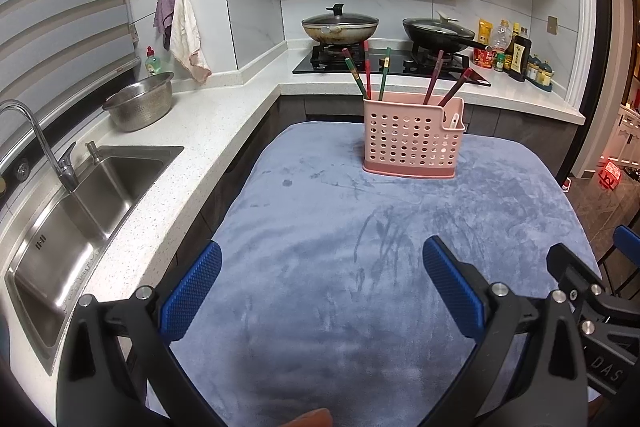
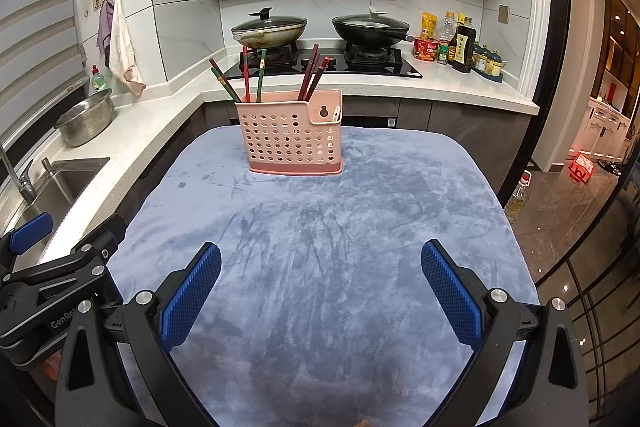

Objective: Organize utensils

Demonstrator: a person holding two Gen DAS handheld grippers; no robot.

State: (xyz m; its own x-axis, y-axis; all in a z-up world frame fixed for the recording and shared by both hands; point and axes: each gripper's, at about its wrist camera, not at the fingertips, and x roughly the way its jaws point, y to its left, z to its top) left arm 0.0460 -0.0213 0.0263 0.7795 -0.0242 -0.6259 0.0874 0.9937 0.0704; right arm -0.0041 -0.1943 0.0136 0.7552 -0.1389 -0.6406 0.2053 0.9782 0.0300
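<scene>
While the left wrist view looks along its own blue pads, the left hand-held gripper (image 1: 322, 281) is released, jaws wide apart and holding nothing, above the near part of a grey cloth (image 1: 320, 227). At the cloth's far edge, right of centre, stands a pink holder (image 1: 412, 143), upright, with chopsticks (image 1: 384, 73) leaning out of its top. Part of the right hand-held gripper (image 1: 592, 291) shows at the right edge. A sink (image 1: 80, 203) lies to the left in the white counter (image 1: 208, 131), with a steel bowl (image 1: 140, 101) beyond it.

From the right wrist view, the right hand-held gripper (image 2: 321, 281) is likewise released and empty over the near cloth (image 2: 320, 247). The holder (image 2: 290, 139) stands at the far edge, slightly left of centre, chopsticks (image 2: 260, 75) fanned out of it. Two lidded pans (image 2: 270, 29) sit on the stove beyond.
</scene>
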